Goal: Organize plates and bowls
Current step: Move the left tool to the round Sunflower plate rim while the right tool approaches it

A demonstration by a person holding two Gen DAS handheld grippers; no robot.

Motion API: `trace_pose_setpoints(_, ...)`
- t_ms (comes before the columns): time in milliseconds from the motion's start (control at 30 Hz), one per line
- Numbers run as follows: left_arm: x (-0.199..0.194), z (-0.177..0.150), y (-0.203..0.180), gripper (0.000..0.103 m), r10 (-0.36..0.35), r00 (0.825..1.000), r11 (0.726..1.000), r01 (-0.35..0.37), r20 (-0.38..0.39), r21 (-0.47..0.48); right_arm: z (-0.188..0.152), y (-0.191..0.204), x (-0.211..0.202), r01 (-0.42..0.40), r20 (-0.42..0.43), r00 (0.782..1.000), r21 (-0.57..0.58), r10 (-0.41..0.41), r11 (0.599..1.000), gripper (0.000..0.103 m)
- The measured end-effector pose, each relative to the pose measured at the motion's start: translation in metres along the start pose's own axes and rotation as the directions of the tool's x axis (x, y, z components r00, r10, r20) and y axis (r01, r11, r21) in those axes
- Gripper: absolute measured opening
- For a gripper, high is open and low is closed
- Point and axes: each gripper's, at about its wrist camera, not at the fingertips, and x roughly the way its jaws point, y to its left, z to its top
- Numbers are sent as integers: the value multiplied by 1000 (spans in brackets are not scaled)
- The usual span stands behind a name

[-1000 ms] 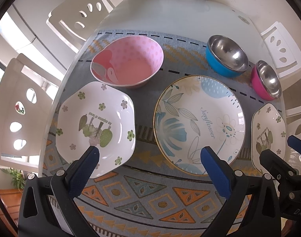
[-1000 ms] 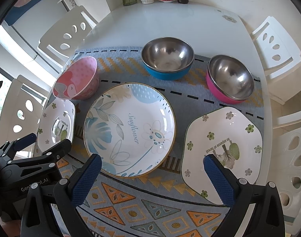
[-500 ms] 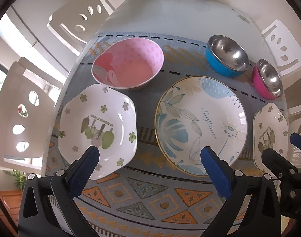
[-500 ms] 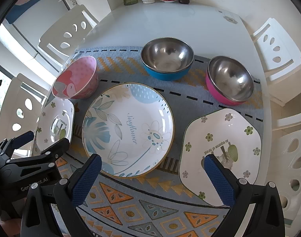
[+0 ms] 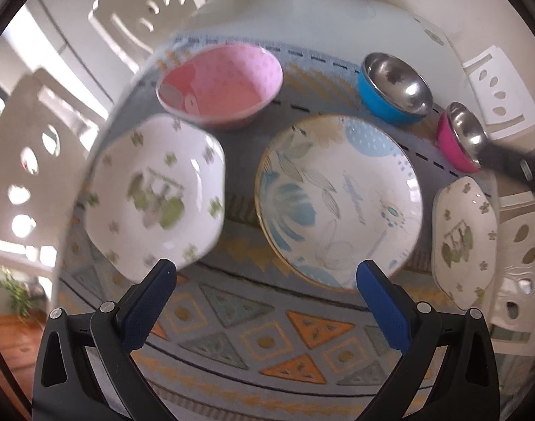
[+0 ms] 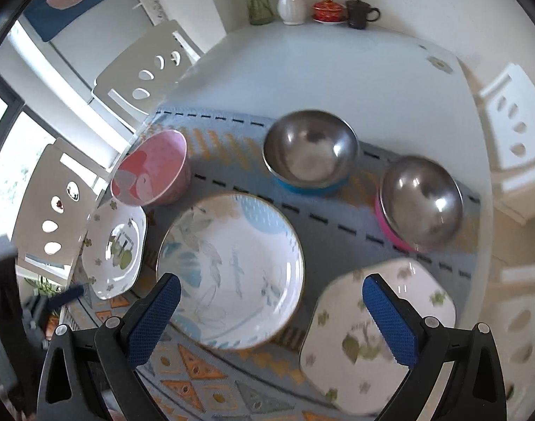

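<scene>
Plates (image 5: 339, 196) lie just beyond both wide-open, empty hand-held grippers (image 5: 265, 296) (image 6: 271, 310).

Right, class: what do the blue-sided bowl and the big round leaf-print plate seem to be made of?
Blue-sided bowl: polished steel inside, judging by mirror-like grey reflections; the matte blue shell may be plastic or paint. Round leaf-print plate: probably glazed ceramic, given its glossy white highlights and printed pattern, though melamine is possible.

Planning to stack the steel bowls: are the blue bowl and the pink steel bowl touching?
Apart. The right wrist view shows a strip of grey mat between the blue bowl and the pink steel bowl.
</scene>
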Motion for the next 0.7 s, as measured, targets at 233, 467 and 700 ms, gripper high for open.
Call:
trace_pose_setpoints(233,38,-21,-7,102,-44,996,996,38,-73,-77,13,-1,57,-50,-77,996,-17,49,999,103)
trace_pose_setpoints(467,72,-20,-14,102,19,998,999,-22,-61,-45,7,0,115,-91,-171,982,-64,79,994,103)
trace_pose_setpoints(700,100,-18,-12,102,-19,995,994,8,-97,-109,5,-1,145,-79,-221,974,-135,48,988,103)
